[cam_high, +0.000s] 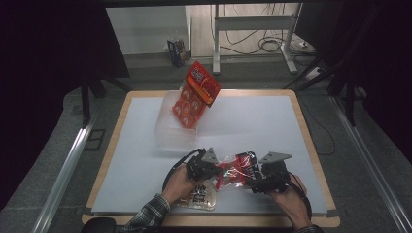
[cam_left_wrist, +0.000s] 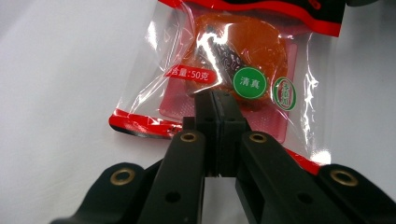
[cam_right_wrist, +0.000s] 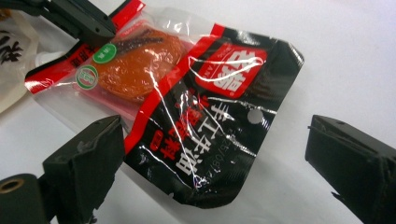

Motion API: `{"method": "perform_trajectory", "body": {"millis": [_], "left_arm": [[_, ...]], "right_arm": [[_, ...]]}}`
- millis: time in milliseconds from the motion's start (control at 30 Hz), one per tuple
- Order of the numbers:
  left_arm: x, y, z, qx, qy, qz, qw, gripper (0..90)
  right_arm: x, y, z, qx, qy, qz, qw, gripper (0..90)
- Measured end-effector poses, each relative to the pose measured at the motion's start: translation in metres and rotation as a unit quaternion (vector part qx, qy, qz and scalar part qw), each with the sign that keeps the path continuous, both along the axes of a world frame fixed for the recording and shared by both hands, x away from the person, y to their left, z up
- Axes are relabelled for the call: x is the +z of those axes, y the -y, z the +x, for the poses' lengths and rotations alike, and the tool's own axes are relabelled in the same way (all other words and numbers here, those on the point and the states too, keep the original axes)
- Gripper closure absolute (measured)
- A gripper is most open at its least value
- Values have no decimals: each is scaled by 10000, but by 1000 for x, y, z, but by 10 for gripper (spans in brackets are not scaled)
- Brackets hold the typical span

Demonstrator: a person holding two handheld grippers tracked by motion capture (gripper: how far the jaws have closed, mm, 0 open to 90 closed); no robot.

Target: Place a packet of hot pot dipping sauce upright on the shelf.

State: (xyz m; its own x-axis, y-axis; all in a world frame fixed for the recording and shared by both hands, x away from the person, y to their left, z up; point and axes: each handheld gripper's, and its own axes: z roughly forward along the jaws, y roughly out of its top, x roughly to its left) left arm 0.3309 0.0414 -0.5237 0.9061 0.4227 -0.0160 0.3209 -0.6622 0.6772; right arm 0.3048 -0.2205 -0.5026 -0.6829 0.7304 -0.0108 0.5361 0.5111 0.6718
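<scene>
A: Packet (cam_high: 236,171) sits at six o'clock on the table (cam_high: 252,121), my left gripper (cam_high: 214,171) clenched on its clear end

B: And the right gripper (cam_right_wrist: 212,154)?

A: Released, jaws spread either side of the black end, not touching. If I lift left alone, the slick film could slip out and drop beside the tub (cam_high: 167,127) at eleven

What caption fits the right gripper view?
Open right gripper straddles the black-and-red snack packet; the left gripper pinches its far edge.

Red-black snack packet (cam_right_wrist: 187,107), orange contents
</scene>
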Motion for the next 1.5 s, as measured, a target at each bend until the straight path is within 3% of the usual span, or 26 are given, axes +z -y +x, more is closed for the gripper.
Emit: {"method": "perform_trajectory", "body": {"millis": [400, 567, 667, 767, 900, 1000, 1100, 1200, 1333, 1500], "left_arm": [[-3, -3, 2, 36, -155, 8, 9999, 900], [-3, -3, 3, 36, -171, 48, 9998, 900], [-4, -3, 3, 51, -200, 3, 9998, 900], [-3, -3, 3, 53, -201, 42, 9998, 900], [-3, -2, 3, 45, -203, 100, 9997, 900], [-4, -3, 3, 51, -221, 100, 9997, 900], [-4, -4, 3, 46, -233, 65, 9997, 900], [-4, -4, 3, 48, -236, 90, 9997, 900], [-4, -4, 4, 57, -236, 115, 9996, 900], [-3, -5, 5, 91, -302, 140, 9994, 900]], "right_arm": [[-6, -9, 7, 51, -570, 347, 9978, 48], [-5, -20, 10, 188, -685, 482, 9963, 72], [-2, -23, 11, 88, -710, 545, 9960, 107], [0, -21, 14, -42, -884, 929, 9917, 149], [2, -23, 17, 63, -1112, 1368, 9843, 199], [4, -30, 18, 154, -1074, 1278, 9858, 264], [-1, -36, 20, 226, -1239, 1115, 9857, 334], [-2, -39, 20, 254, -1277, 1195, 9843, 401], [2, -44, 22, 244, -1136, 1130, 9868, 460], [5, -51, 27, 100, -1189, 1157, 9861, 544]]}}
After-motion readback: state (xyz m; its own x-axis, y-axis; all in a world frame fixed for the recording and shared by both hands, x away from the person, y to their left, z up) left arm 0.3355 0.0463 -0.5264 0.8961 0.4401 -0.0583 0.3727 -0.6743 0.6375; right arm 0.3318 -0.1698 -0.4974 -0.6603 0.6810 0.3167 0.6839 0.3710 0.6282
